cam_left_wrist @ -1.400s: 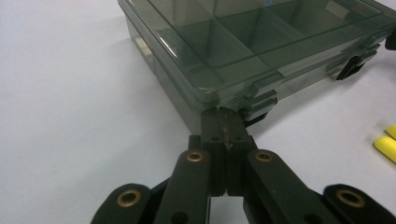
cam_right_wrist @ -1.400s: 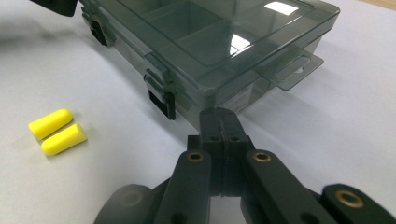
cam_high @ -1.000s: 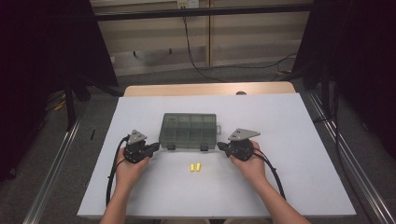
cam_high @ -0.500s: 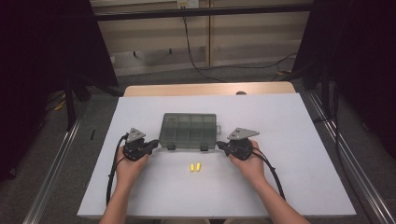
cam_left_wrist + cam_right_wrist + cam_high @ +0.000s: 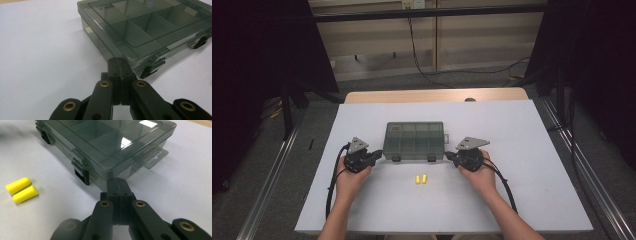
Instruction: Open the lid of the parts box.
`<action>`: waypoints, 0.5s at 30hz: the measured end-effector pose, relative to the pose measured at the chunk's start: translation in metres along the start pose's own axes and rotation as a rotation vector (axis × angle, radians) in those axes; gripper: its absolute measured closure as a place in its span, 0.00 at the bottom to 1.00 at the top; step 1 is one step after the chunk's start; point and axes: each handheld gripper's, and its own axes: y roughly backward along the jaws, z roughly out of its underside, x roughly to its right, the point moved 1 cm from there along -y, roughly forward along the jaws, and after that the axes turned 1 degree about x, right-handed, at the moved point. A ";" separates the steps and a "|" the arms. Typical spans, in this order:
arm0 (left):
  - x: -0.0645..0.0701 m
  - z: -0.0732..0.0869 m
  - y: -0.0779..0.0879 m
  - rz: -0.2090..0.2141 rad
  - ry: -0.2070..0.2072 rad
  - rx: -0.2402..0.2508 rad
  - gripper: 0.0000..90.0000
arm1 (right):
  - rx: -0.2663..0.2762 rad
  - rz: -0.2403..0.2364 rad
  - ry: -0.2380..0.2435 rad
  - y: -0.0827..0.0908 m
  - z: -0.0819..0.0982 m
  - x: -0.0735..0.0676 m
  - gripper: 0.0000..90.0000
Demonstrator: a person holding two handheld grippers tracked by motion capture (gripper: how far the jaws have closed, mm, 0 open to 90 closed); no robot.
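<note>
Nothing had shifted since the earlier frames: the compartment box (image 5: 414, 141) lay in the same spot on the white table (image 5: 522, 200), and both hands were where they had been.

The box sat lid closed in the middle of the table, between the two grippers. The left gripper (image 5: 379, 156) was at its near left corner and the right gripper (image 5: 449, 157) at its near right corner, each tip just beside the box wall; whether they touched it could not be told. Both were clenched, jaws pressed flat together with nothing between them.

The box was smoky translucent plastic, rectangular, divided into compartments, with two dark latches (image 5: 80, 173) on its near side. Two yellow earplugs (image 5: 421, 178), small rounded cylinders, lay side by side just in front of it.
</note>
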 end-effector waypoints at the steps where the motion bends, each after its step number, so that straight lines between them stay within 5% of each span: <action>1: 0.000 0.000 0.000 0.000 -0.003 0.000 1.00 | -0.001 0.005 0.010 0.000 0.000 0.000 1.00; 15: 0.000 -0.001 0.001 0.010 -0.004 0.007 1.00 | 0.028 -0.002 0.003 0.004 -0.002 -0.002 1.00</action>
